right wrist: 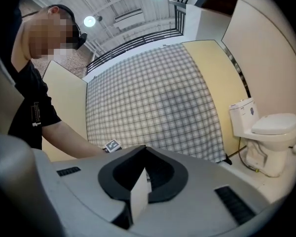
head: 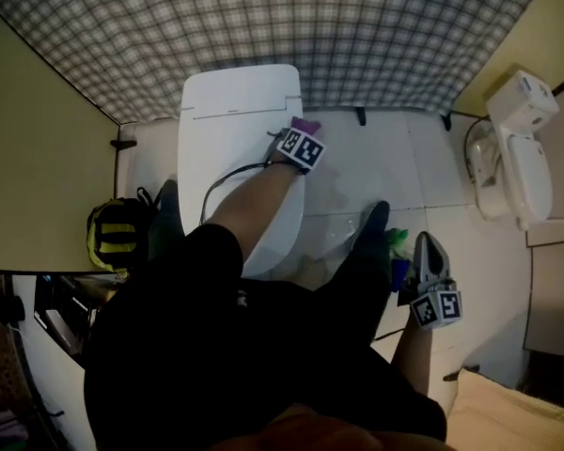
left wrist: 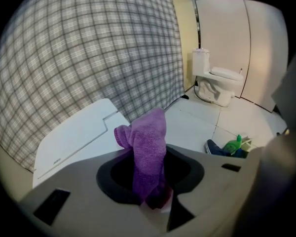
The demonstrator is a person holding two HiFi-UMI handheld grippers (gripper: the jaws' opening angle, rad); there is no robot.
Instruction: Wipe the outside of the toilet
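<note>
While in left tool [left wrist: 155, 204], cloth [left wrist: 149, 147] upright

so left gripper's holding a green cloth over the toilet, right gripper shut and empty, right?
No: the cloth is purple, not green, per the left gripper view. The left gripper does hold it over the toilet, and the right gripper is shut and empty.

Closed white toilet [head: 240, 148]; crumpled purple cloth [left wrist: 148, 152] beside its tank.
</note>
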